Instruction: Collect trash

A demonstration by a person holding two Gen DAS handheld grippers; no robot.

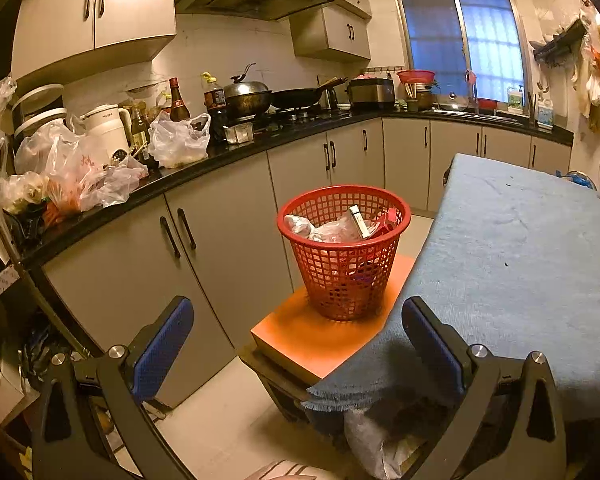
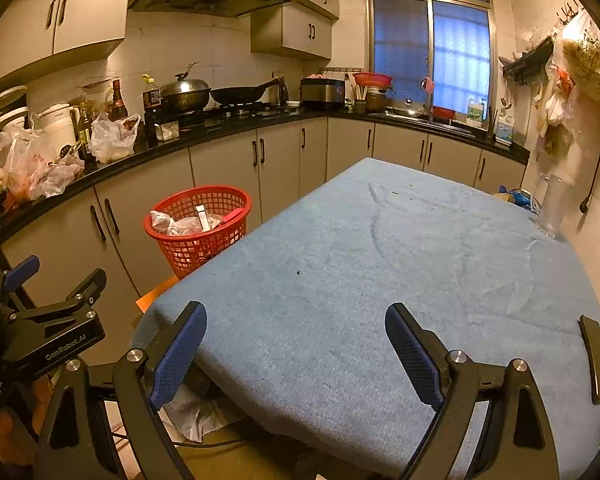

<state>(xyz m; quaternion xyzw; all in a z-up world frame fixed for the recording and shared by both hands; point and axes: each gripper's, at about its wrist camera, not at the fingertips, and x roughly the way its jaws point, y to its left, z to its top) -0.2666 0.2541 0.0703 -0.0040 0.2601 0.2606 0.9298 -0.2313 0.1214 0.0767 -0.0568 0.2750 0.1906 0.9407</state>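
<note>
A red mesh basket [image 1: 344,256] stands on an orange stool [image 1: 320,340] beside the table's left edge; it also shows in the right wrist view [image 2: 198,230]. It holds crumpled wrappers [image 1: 324,230], a small white box [image 1: 359,220] and a red packet [image 1: 388,220]. My left gripper [image 1: 298,344] is open and empty, in front of and below the basket. My right gripper [image 2: 296,352] is open and empty, over the near edge of the blue-clothed table [image 2: 380,260]. The left gripper's body [image 2: 52,320] shows at the left of the right wrist view.
A black counter [image 1: 236,148] runs along the left and back with plastic bags [image 1: 72,168], bottles, a kettle, woks and a sink. A clear jug [image 2: 552,204] stands at the table's far right. A dark flat object [image 2: 596,360] lies at the table's right edge.
</note>
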